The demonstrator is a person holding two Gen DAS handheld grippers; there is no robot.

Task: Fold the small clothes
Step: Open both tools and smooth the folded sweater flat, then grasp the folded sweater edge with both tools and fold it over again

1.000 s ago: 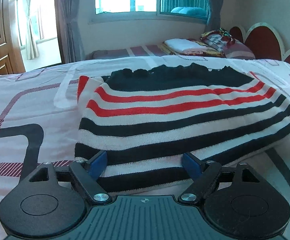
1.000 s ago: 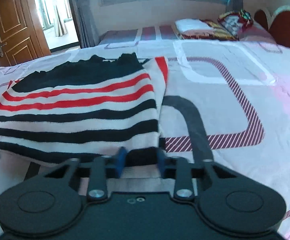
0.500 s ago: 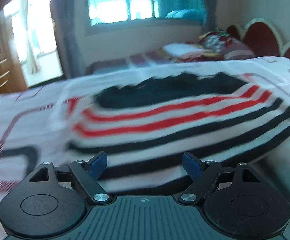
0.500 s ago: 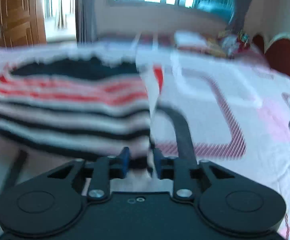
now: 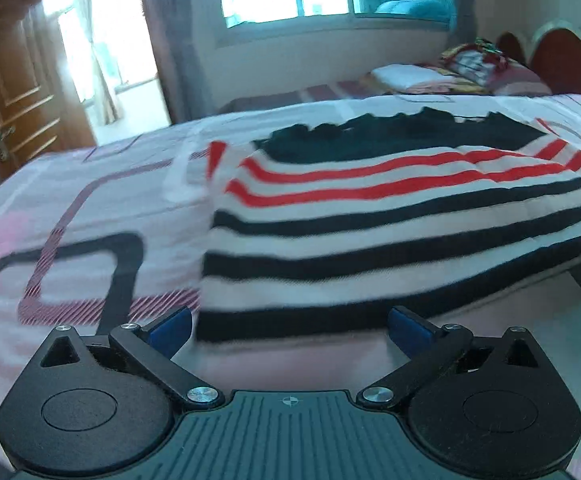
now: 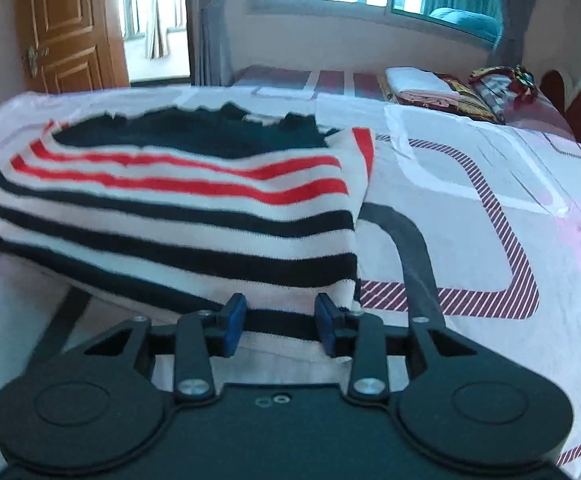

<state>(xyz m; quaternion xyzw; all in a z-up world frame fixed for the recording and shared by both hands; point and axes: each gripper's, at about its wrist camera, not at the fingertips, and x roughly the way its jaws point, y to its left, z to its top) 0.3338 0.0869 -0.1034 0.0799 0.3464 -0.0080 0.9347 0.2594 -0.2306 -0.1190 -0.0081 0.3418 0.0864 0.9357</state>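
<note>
In the left wrist view the striped sweater (image 5: 390,216) is smeared by motion blur along its lower hem, and its right side runs out of the frame's right edge. In the right wrist view the hem's middle is hidden behind the right tongs (image 6: 280,322), so the grip there cannot be judged. The sweater's left end is cut off at the frame's left edge. The folded pile (image 6: 442,88) at the upper right is too small to identify.
</note>
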